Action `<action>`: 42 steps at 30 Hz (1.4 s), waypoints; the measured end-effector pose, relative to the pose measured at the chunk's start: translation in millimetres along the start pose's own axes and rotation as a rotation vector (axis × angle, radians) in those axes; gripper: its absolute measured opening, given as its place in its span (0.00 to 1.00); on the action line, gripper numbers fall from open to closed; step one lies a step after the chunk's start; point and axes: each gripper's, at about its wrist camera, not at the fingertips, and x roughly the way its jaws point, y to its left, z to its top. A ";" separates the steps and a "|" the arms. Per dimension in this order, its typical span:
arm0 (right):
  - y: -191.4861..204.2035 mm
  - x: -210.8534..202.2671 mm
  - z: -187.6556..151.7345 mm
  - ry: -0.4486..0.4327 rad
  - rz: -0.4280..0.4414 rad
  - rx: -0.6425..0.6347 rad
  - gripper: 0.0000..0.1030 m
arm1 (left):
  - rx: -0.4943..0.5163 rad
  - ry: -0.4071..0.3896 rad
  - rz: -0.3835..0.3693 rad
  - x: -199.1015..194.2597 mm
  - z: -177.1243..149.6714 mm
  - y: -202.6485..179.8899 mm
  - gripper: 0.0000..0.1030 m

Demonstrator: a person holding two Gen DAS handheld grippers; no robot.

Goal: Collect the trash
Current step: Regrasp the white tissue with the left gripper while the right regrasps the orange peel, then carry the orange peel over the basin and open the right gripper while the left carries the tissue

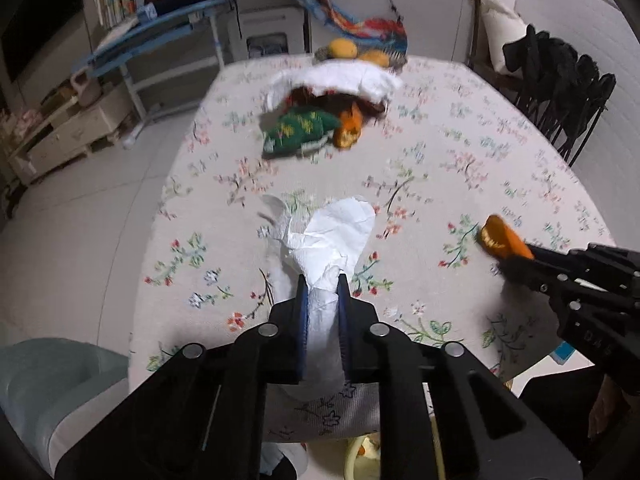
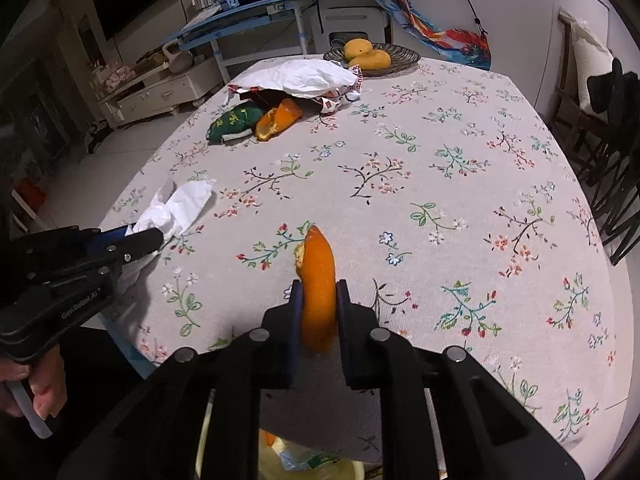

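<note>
My left gripper (image 1: pixel 321 280) is shut on a crumpled white tissue (image 1: pixel 332 236), held just above the near part of the flowered tablecloth (image 1: pixel 460 148). From the right wrist view the same tissue (image 2: pixel 180 204) sticks out of the left gripper (image 2: pixel 154 236) at the left. My right gripper (image 2: pixel 319 286) is shut on a curved strip of orange peel (image 2: pixel 318 276), which shows in the left wrist view as orange peel (image 1: pixel 505 240) at the right. Further back lie a green wrapper (image 2: pixel 236 122), a second orange peel (image 2: pixel 278 118) and a white paper bag (image 2: pixel 300 76).
A dark basket with mangoes (image 2: pixel 370 56) stands at the table's far edge. Black chairs (image 2: pixel 616 152) line the right side. A yellow bin (image 2: pixel 280 464) sits below the near table edge. A blue desk (image 2: pixel 244 16) and low cabinet (image 2: pixel 160 88) are beyond.
</note>
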 end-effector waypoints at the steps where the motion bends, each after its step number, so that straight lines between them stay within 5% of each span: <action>1: 0.3 -2.6 -0.9 -0.007 0.011 0.009 0.16 | -0.004 -0.020 -0.009 -5.8 0.0 0.3 0.12; 9: 11.4 -26.7 -13.2 -0.059 0.067 0.032 0.16 | -0.053 -0.138 -0.115 -43.7 -4.9 3.2 0.12; 20: 25.4 -52.0 -40.3 -0.084 0.131 0.050 0.16 | -0.076 -0.169 -0.172 -70.6 -34.4 -2.8 0.12; 42: 69.0 -62.0 -131.0 0.118 0.147 -0.007 0.16 | -0.055 -0.174 -0.182 -108.8 -94.2 -14.2 0.12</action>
